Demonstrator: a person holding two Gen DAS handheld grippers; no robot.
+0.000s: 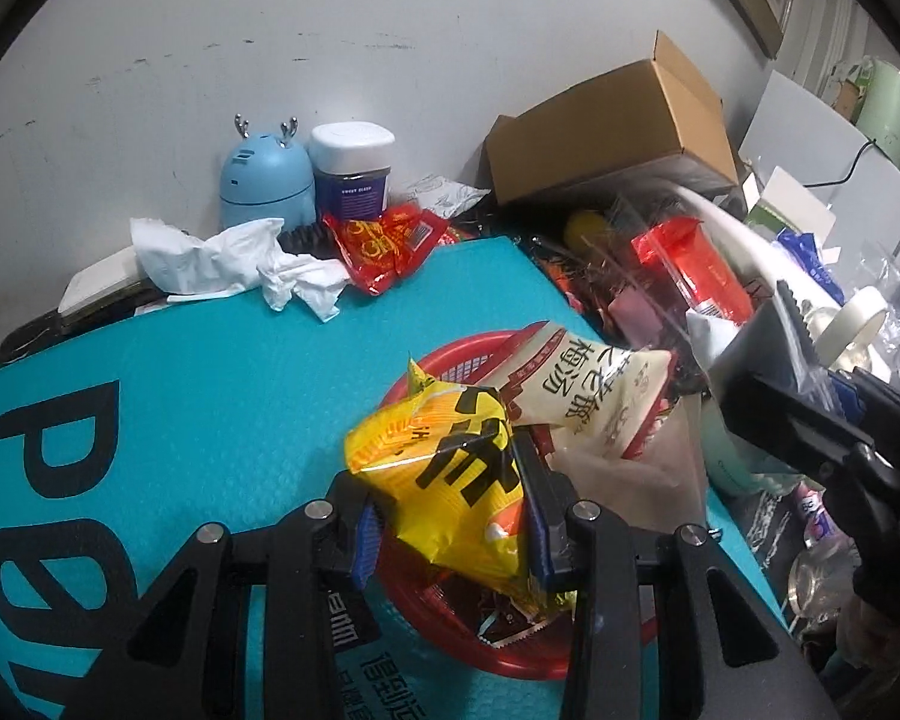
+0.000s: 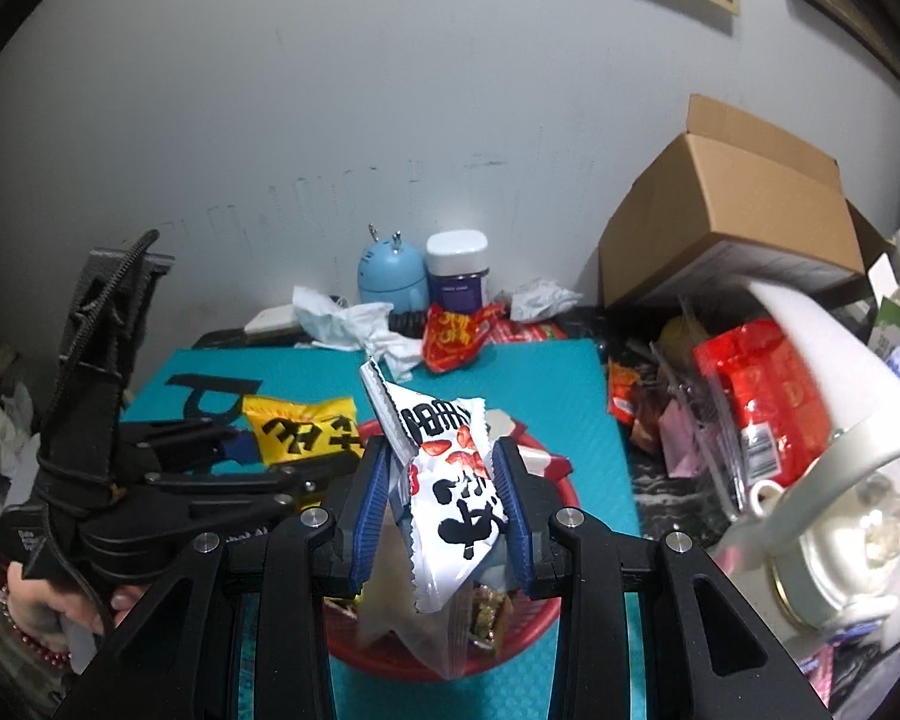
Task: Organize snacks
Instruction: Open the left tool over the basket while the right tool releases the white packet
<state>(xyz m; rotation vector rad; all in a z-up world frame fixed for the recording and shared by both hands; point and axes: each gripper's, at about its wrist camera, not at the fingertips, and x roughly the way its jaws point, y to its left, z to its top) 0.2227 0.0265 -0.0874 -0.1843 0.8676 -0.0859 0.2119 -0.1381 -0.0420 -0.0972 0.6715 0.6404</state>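
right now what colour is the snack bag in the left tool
Bright yellow with bold black lettering: the snack bag, seen best in the left wrist view.

Large black Latin letters on the teal mat (image 1: 180, 396), near its left edge: "Pe" is clear, the rest is cut off. Small white Chinese print on a black patch at the mat's front edge, too cropped to read. Yellow snack bag (image 1: 444, 480): bold black Chinese characters, crumpled, unreadable. Cream packet (image 1: 594, 390) in the red basket (image 1: 450, 360): black Chinese characters, one looks like "梅". White strawberry packet (image 2: 450, 480): black characters, illegible. Purple jar (image 1: 351, 180) at the mat's far edge: small white label, too small to read.
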